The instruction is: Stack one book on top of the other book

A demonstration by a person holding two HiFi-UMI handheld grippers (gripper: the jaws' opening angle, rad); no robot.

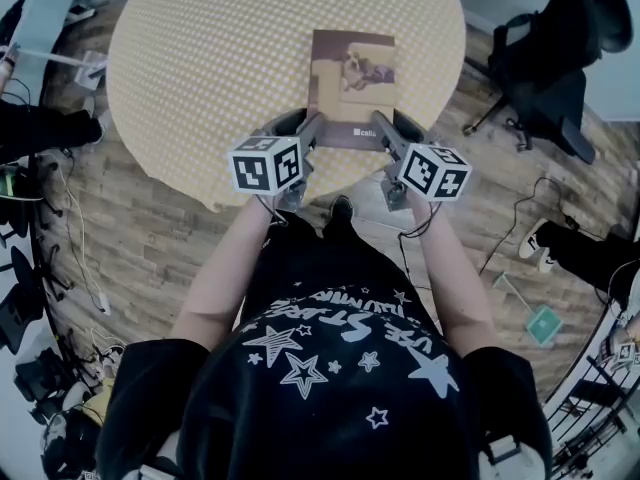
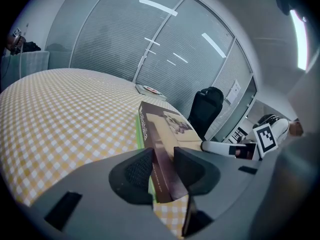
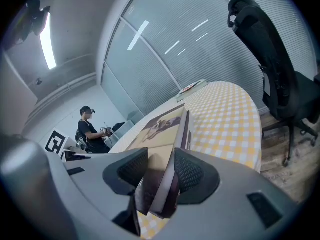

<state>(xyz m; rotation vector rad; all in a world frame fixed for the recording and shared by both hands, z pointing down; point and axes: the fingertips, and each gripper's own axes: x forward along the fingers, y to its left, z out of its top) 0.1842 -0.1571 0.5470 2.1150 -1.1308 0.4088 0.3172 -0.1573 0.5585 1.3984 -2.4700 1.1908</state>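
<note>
The brown dog-cover hardback book [image 1: 352, 83] lies with its long axis pointing away from the person on the yellow-checked round surface [image 1: 200, 68], its near corners clamped in the jaws of the left gripper [image 2: 162, 171] and the right gripper [image 3: 162, 173], with a green book [image 2: 137, 134] edge just beneath.

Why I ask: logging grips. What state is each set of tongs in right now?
Left tongs: closed on the brown book's near-left corner.
Right tongs: closed on the same book's near-right corner.
</note>
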